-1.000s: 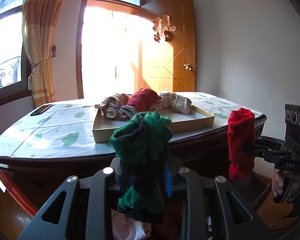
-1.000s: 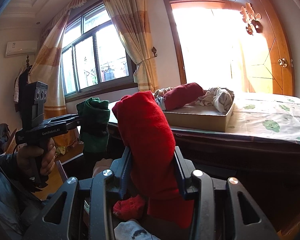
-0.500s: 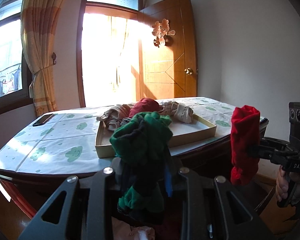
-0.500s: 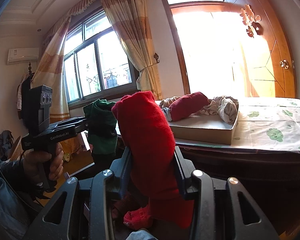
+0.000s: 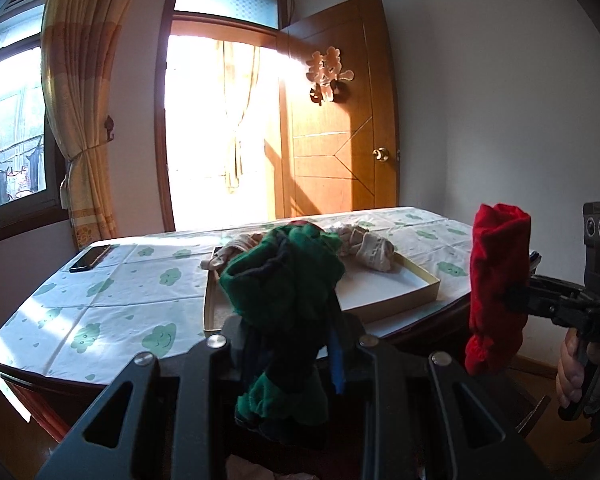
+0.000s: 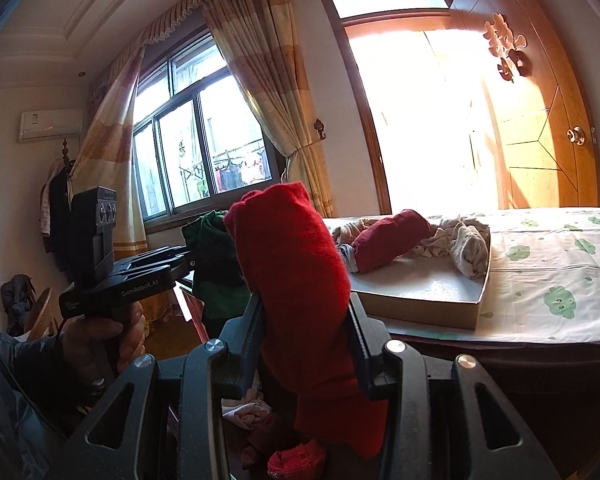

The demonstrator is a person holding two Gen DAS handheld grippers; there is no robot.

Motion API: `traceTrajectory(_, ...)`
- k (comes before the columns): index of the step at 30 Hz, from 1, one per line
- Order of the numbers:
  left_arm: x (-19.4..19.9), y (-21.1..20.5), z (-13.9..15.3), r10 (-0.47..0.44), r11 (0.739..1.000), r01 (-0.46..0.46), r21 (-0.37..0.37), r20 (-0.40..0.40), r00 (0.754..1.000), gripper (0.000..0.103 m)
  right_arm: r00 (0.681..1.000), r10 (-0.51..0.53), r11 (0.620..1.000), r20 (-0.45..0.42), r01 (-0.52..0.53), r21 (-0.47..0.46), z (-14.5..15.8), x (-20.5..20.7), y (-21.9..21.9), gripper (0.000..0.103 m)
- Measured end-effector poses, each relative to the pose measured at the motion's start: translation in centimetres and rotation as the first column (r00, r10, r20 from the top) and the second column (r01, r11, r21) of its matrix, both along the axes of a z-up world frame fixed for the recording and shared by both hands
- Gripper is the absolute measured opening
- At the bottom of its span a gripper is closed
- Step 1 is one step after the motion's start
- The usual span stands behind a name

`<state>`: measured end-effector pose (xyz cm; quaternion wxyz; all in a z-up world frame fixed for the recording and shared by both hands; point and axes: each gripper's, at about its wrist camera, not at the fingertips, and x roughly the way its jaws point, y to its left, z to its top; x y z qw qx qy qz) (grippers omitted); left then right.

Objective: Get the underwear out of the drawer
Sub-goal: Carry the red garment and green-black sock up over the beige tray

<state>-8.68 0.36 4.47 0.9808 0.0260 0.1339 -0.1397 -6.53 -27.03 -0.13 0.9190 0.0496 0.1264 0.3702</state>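
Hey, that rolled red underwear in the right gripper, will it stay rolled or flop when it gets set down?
The red underwear is probably soft and light: its lower end sags below the right gripper. It likely loosens once released, like the slumped garments in the shallow box. Unlikely to slip; the knit looks grippy.

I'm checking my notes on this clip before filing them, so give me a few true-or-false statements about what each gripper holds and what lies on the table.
1. The left gripper is shut on a green garment. True.
2. The right gripper is empty. False: it clamps a red garment.
3. The shallow box on the table holds rolled clothes. True.
4. A phone lies inside the box. False: it lies on the tablecloth, apart from it.
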Motion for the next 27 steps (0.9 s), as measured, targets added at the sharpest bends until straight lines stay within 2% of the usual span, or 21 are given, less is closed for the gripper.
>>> traceTrajectory(10, 2.0, -0.2, 2.6, -0.031, 1.0, 0.031, -0.006, -0.015, 0.999, 0.026, 1.0, -0.01, 1.0, 0.0, 0.01, 0.019, 2.2, 0.8, -0.2, 0.041)
traceTrajectory(27, 7.3, -3.2, 6.2, -0.13, 0.992, 0.129, -0.007, -0.05, 0.99, 0.026, 0.993, -0.079, 0.994, -0.084, 0.085, 0.064, 5.4, 5.0, -1.9, 0.041)
